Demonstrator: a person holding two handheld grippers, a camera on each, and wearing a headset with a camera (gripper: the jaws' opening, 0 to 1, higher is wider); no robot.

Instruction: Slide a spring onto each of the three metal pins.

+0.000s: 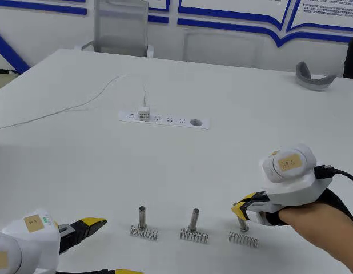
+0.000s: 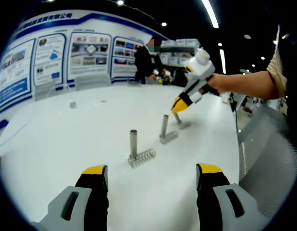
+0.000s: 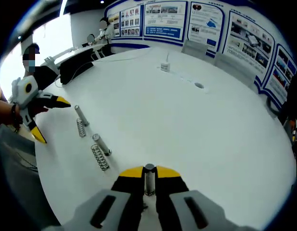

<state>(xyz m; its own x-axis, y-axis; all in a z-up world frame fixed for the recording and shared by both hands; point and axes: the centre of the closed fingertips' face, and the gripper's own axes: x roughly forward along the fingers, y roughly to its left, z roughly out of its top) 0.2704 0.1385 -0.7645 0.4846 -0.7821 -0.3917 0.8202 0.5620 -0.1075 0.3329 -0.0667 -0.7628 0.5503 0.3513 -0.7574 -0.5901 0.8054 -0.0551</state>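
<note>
Pins, metal, three, which we count standing upright in a row on the white desk (image 1: 222, 154): left pin (image 1: 142, 216), middle pin (image 1: 194, 219), right pin (image 3: 149, 179). Springs, three, none yet on a pin: left spring (image 1: 144, 232), middle spring (image 1: 193, 236), right spring (image 1: 243, 240). Each lies on its side just before its pin's foot on the person's side, long axis running along the row and so crosswise to the pin's upright axis. Right gripper (image 3: 148, 172): pressed together on the right pin, whose top shows between the yellow tips; the right spring lies just beneath it, toward the person. Left gripper (image 2: 152, 169): spread, holding nothing, near the left spring and looking down the row. We judge the left gripper the free one and the nearer to a loose spring; any spring must be stood upright and brought above a pin's tip. Power strip (image 1: 164, 120): well apart, farther back on the desk.
</note>
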